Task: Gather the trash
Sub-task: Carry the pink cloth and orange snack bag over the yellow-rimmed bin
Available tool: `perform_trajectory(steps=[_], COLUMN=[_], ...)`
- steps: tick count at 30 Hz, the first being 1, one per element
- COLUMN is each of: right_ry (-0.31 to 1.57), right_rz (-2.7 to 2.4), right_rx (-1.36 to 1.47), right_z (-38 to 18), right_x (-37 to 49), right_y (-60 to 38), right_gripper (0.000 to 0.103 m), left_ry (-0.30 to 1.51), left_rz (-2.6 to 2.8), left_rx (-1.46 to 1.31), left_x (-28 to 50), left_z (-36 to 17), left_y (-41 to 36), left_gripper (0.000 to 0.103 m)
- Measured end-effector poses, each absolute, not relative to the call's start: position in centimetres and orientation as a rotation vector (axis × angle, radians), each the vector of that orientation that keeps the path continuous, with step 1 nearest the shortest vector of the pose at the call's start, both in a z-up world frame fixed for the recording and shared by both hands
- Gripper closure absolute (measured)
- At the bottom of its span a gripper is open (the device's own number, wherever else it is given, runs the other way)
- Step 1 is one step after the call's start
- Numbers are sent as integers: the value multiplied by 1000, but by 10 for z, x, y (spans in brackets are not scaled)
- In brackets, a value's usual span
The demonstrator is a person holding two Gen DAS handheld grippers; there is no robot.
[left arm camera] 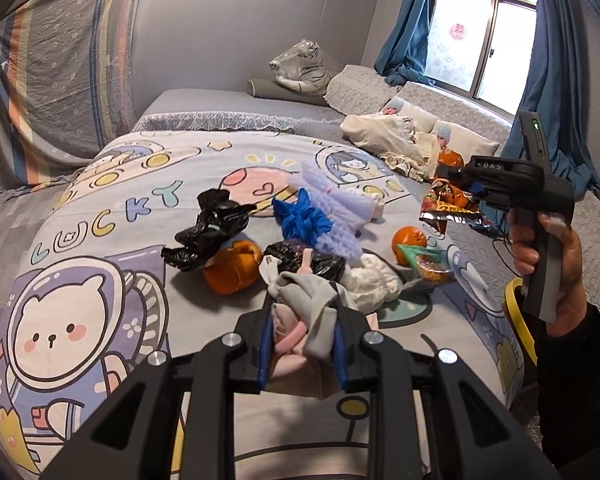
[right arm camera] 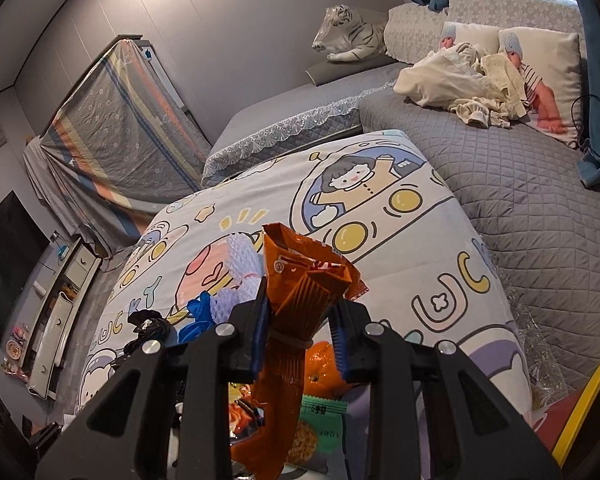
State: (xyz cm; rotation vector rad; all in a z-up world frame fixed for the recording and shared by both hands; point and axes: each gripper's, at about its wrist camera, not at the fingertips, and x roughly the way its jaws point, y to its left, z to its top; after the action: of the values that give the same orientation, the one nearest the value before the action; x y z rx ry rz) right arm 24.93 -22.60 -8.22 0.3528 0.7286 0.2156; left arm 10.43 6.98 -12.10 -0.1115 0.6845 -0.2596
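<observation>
Both tongs are loaded here. The left tongs (left arm camera: 300, 344) pinch a soft bundle of grey and pink cloth (left arm camera: 300, 320), gripped near its middle so the loose ends hang free on either side. The right tongs (right arm camera: 300, 332) are clamped on an orange snack wrapper (right arm camera: 296, 292), squeezing its crumpled neck so the wide printed end fans out above the pads; from the left view that wrapper dangles clear of the bed (left arm camera: 100, 208).

The rest of the litter sits in a loose heap on the cartoon bedspread: a black plastic bag (left arm camera: 208, 228), a blue bag (left arm camera: 300, 216), a lilac foam net (left arm camera: 332, 204), white tissue (left arm camera: 370, 280), orange peel (left arm camera: 232, 268) and a whole orange (left arm camera: 409, 240).

A yellow rim (left arm camera: 514, 304) shows at the bed's right edge just below the right hand (left arm camera: 548, 256), probably the bin, which would explain why both loads are carried high.
</observation>
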Motion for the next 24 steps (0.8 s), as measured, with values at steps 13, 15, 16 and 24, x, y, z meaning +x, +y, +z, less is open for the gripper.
perform_trajectory(steps=[13,15,16,24], right_ry=[685,680,675,651], right_rz=[164,147,135,52], right_rx=[356,360,362,369], right_z=[-64,-63,-62,-56], right_x=[202,194,190,163], right_y=[-268,-278,-284,-321], right_gripper=[78,78,78,78], left_ry=[652,647,644,622], left_rz=[-327,-344,-354,-425], left_rx=[-64,-52,-47,-19], left_x=[112,115,116,126], left_z=[-100,-97,-95,-83], left_y=[42,33,29,-6], left_gripper=[81,81,81,81])
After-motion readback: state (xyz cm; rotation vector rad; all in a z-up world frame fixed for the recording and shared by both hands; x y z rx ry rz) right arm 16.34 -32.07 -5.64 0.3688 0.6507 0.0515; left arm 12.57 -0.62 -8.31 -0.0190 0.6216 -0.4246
